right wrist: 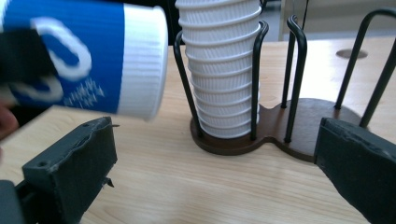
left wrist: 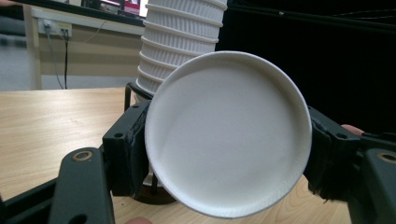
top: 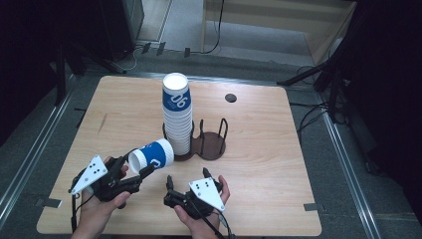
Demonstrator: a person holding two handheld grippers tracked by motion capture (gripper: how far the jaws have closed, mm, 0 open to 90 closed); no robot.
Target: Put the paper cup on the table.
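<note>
Down at the near edge of the table (top: 259, 149), the left gripper (top: 133, 172) has its jaws clamped on a blue-and-white paper cup (top: 152, 155), held on its side above the wood. In the left gripper view that cup's round white base (left wrist: 228, 140) faces the camera, a black jaw pressed against each side of it. Just beside it on the person's right, the right gripper (top: 188, 179) hovers low over the table with its jaws spread wide apart and nothing between them; its own view shows bare wood between the 2 jaws and the held cup's white rim band (right wrist: 140, 63) up at upper left.

Moving farther out, mid-table, there's the dark cup holder (top: 211, 144) with 2 round bays ringed by thin black uprights. The left bay carries a tall stack of cups (top: 177, 112), white ribbed rims piled one over another, the top one showing blue print. The right bay's brown base (right wrist: 308, 123) lies bare. Beyond it, near the far edge, a small dark round hole (top: 230, 97) sits in the tabletop
</note>
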